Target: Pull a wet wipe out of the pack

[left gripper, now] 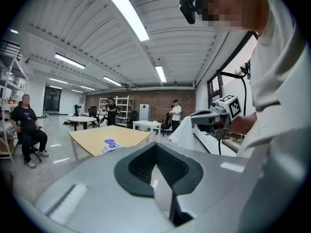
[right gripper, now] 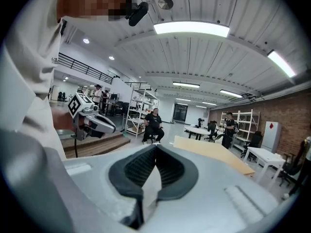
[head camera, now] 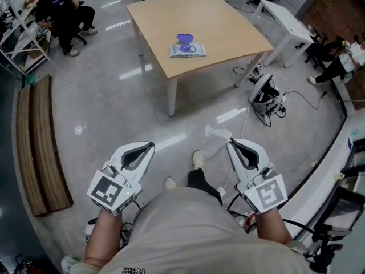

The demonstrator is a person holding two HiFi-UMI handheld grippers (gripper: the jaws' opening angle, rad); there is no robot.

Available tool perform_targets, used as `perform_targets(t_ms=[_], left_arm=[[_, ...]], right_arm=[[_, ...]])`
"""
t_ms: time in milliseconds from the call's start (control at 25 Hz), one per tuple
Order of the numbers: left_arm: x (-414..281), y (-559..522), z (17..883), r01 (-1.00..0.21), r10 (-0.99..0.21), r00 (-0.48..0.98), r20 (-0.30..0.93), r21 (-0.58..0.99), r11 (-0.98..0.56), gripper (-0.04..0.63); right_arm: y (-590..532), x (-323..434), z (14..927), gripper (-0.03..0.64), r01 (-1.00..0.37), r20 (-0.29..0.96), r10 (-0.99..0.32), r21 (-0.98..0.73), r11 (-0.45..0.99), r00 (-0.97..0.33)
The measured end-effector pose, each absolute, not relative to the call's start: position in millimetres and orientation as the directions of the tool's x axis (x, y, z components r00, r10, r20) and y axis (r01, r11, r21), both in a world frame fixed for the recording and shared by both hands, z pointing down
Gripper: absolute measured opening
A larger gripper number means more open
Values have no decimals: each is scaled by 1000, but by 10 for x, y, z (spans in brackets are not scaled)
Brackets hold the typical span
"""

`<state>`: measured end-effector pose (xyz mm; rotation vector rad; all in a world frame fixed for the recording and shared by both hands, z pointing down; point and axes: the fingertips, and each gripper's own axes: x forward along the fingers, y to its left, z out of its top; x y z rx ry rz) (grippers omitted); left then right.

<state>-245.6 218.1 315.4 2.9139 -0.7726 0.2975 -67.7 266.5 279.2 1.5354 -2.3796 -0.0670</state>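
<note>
Apparently the right gripper (head camera: 230, 142) has its jaws clenched on a limp wipe (head camera: 218, 133) at the tips, the left gripper (head camera: 151, 145) is clenched on nothing, and the pack (head camera: 187, 50) sits well off on the table (head camera: 228, 27); the sheet looks thin, wet and featherlight, so it likely tears or slips unless pinched deep at an edge.

Wipe pack (head camera: 187, 47): on worktop (head camera: 228, 27), far ahead. Left tongs (head camera: 150, 145), right tongs (head camera: 229, 142): side by side over floor (head camera: 114, 96), well short of worktop. Wipe (head camera: 217, 132): at right tongs' tip.
</note>
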Motion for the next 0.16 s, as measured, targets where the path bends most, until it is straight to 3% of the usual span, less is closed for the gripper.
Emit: perform_targets(t_ms=[160], left_arm=[[-2481,2245,3232,-487,-465,858,219,56,-872,5]], right_arm=[[2707,-734,2853,3,-880,230,-894,199,431,-385]])
